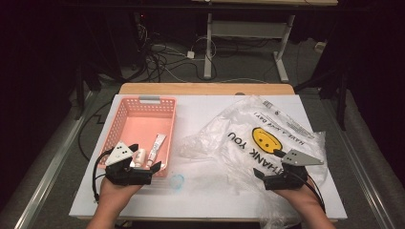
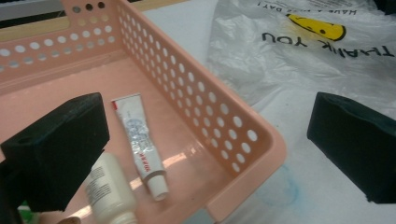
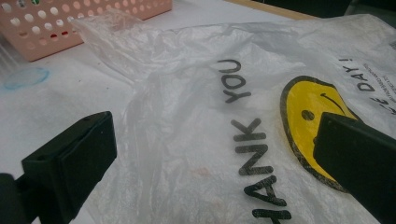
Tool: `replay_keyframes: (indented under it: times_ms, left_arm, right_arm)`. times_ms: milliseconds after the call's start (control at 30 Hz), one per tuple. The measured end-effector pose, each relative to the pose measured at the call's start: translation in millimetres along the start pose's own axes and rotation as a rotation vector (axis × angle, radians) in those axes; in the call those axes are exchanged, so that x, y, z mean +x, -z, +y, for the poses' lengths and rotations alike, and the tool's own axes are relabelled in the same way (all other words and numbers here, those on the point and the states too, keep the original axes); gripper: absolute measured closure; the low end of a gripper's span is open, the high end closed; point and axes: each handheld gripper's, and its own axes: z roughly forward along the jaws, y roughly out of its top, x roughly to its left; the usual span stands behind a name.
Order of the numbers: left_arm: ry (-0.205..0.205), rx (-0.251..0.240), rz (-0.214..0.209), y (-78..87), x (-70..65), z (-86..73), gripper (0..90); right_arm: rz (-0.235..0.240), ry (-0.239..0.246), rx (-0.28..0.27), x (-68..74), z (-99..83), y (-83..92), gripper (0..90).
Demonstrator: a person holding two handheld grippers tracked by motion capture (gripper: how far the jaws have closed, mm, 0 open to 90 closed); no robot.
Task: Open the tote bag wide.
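A white tube (image 2: 140, 144) and a white bottle (image 2: 109, 191) lie side by side in the pink basket (image 2: 219, 121). The left gripper (image 2: 205, 140) hangs over the basket's corner, jaws wide apart. A plastic bag (image 2: 322, 51) lies beyond.

Crumpled white plastic bag (image 1: 267, 138), yellow smiley, "THANK YOU" print, flat on table, 3 o'clock of pink basket (image 1: 125, 119).

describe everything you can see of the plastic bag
The plastic bag is thin, translucent white film, crumpled and lying flat on the white table, right of the pink basket and apart from it. It bears a yellow smiley face and black "THANK YOU" and "HAVE A NICE DAY!" lettering. The right tool hovers over it with open jaws.
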Motion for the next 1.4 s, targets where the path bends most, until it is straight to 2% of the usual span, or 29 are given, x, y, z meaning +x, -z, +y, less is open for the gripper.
replay_keyframes:
  times_ms: [367,567,667,867,933,1033,1133,1233,1400]
  left_arm:
    - [0.051,0.003,0.067,14.9,27.9,-4.8,0.0]
    - [0.076,0.006,0.096,19.1,39.4,-8.8,0.0]
    - [0.086,0.012,0.105,19.8,43.4,-10.3,0.0]
    - [0.096,0.014,0.107,18.7,45.0,-11.4,0.0]
    - [0.106,0.003,0.092,18.1,44.4,-10.7,0.0]
    - [0.12,-0.018,0.082,15.4,41.9,-6.7,0.0]
    - [0.138,-0.012,0.077,9.1,40.3,-0.2,0.0]
    - [0.122,-0.002,0.082,2.2,36.5,6.1,0.0]
    - [0.109,0.001,0.065,-6.3,34.7,19.5,0.0]
  right_arm:
    - [0.016,-0.012,0.006,-5.5,-3.9,-0.2,0.0]
    - [0.025,-0.03,-0.01,-5.8,-2.8,0.4,0.0]
    - [0.027,-0.018,-0.011,-3.2,-1.0,-0.3,0.0]
    - [0.026,-0.017,-0.011,-4.7,-2.6,-0.1,0.0]
    - [0.03,-0.028,-0.017,-4.8,-2.0,0.4,0.0]
    - [0.028,-0.023,-0.026,-3.9,0.4,0.3,0.0]
    - [0.031,-0.017,-0.028,-3.7,1.0,0.9,0.0]
    - [0.033,-0.02,-0.032,-4.8,0.5,1.6,0.0]
    - [0.035,-0.021,-0.033,-4.8,-0.2,2.0,0.0]
